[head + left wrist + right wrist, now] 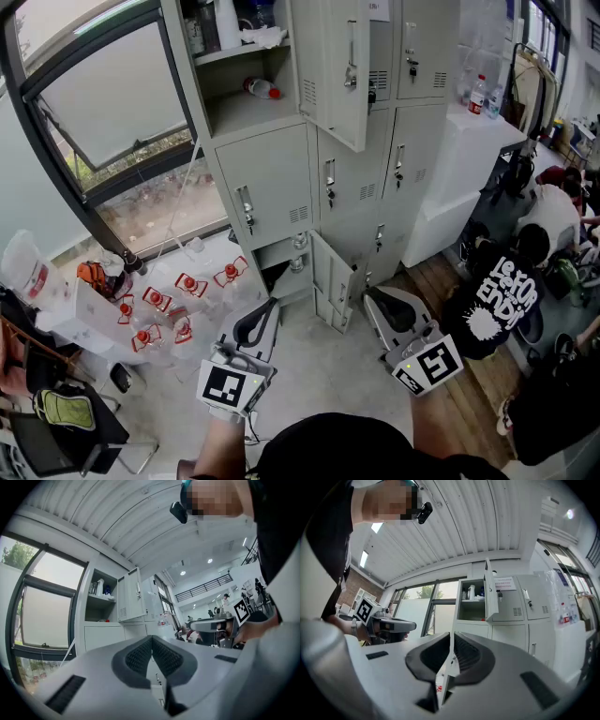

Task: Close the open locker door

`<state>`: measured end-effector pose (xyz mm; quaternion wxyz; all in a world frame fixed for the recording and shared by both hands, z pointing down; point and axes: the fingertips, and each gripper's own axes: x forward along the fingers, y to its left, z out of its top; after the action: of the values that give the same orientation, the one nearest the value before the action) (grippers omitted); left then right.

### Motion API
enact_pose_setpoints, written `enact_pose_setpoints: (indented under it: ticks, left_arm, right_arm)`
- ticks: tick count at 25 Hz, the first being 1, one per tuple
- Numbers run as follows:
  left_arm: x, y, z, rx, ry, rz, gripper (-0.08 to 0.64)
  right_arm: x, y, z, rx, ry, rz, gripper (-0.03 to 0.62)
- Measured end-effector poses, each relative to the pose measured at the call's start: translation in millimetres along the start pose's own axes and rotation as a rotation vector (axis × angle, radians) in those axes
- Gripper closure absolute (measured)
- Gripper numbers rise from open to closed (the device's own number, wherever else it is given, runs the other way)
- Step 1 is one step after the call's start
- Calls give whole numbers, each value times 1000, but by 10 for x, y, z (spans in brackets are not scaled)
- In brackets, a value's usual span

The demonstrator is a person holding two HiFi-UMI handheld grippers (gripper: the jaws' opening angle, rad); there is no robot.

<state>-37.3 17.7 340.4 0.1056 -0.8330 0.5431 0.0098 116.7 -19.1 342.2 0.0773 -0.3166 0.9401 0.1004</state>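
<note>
A bank of grey lockers (pixel 272 178) stands ahead. An upper door (pixel 333 70) hangs open, showing shelves and a red-capped bottle (pixel 261 88). A small bottom door (pixel 330 279) also stands open near the floor. My left gripper (pixel 272 302) is shut and empty, low in front of the lockers, apart from both doors. My right gripper (pixel 368 292) is shut and empty, just right of the bottom door. The upper door (pixel 129 595) shows above the left gripper (pixel 151 639) in its own view. In the right gripper view it (pixel 490 590) shows above the right gripper (pixel 451 637).
Packs of red-capped water bottles (pixel 178 300) lie on the floor at the left, below a large window (pixel 112 103). A white cabinet (pixel 469 169) with bottles stands right of the lockers. People (pixel 497 300) sit on the wooden floor at the right. A chair (pixel 66 412) is at bottom left.
</note>
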Motion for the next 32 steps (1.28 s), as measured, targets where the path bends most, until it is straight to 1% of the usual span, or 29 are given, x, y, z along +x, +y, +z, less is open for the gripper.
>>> enact_pose_setpoints:
  ticks: [2, 4, 8, 13, 15, 18, 22, 25, 29, 32]
  left_arm:
    - [10, -23, 2, -15, 4, -3, 537]
    - [29, -57, 19, -16, -5, -11, 537]
    - [78, -132, -3, 6, 2, -10, 537]
    - [182, -243, -7, 11, 13, -6, 537]
    - [226, -286, -16, 11, 19, -4, 537]
    - [292, -348, -23, 9, 23, 8, 537]
    - [337, -408, 9, 19, 32, 38, 537]
    - [306, -373, 22, 22, 32, 70, 537]
    - [292, -260, -125, -6, 60, 110, 537]
    - [311, -115, -243, -29, 91, 140, 537]
  right_arm:
    - [-18, 16, -14, -59, 17, 2, 546]
    - [-37, 20, -22, -81, 22, 5, 546]
    - [-83, -48, -63, -55, 22, 1, 546]
    - [-153, -217, -87, -27, 18, -12, 546]
    - [-193, -294, -73, -6, 1, -21, 546]
    - [-259, -383, -47, 16, -29, -10, 546]
    - [-324, -502, -84, 30, -25, 5, 546]
    - [-328, -587, -110, 53, -28, 20, 546]
    - [-247, -674, -166, 104, -44, 30, 546]
    - [-114, -671, -246, 107, -38, 40, 546]
